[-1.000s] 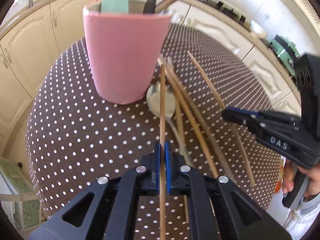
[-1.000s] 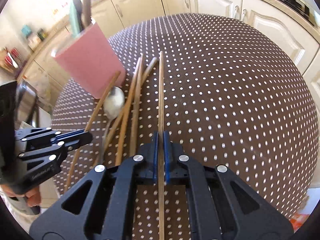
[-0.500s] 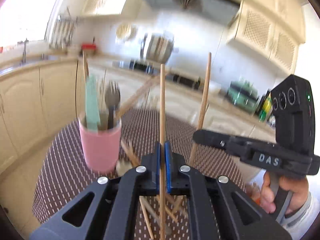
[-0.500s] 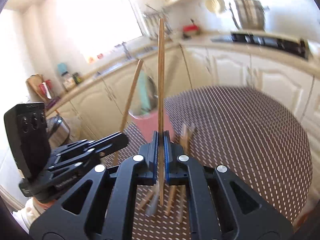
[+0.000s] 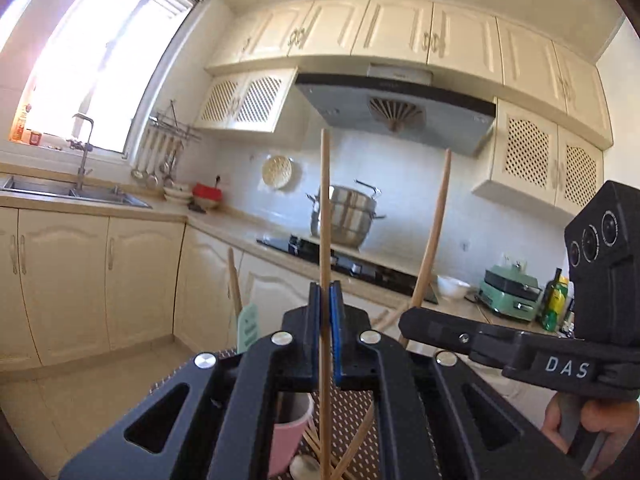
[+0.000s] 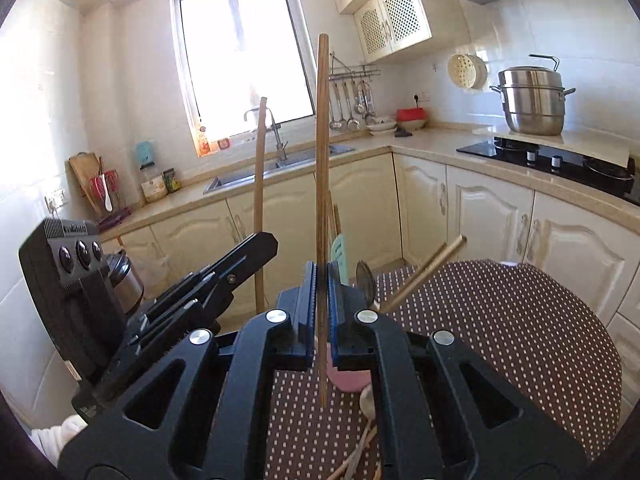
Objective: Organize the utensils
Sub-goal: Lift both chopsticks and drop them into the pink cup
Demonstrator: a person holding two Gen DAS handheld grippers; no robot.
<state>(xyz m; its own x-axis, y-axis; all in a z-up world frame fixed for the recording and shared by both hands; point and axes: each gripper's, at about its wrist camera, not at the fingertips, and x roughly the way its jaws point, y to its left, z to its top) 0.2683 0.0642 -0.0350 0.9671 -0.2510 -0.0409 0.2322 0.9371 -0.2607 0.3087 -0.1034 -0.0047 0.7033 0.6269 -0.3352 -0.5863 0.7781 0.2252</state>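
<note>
left gripper [image 5: 325, 332] clamped on chopstick [image 5: 325, 216], upright | right gripper [image 6: 321, 304] clamped on second chopstick [image 6: 321, 168], upright | both above pink cup [image 5: 289, 432] on table [image 6: 520, 320] | risk — tips missing cup rim, or sticks colliding, if lowered together

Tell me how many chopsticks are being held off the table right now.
2. One chopstick stands upright, clamped in the left gripper; the other chopstick is clamped upright in the right gripper. More lie loose on the table below, partly hidden.
</note>
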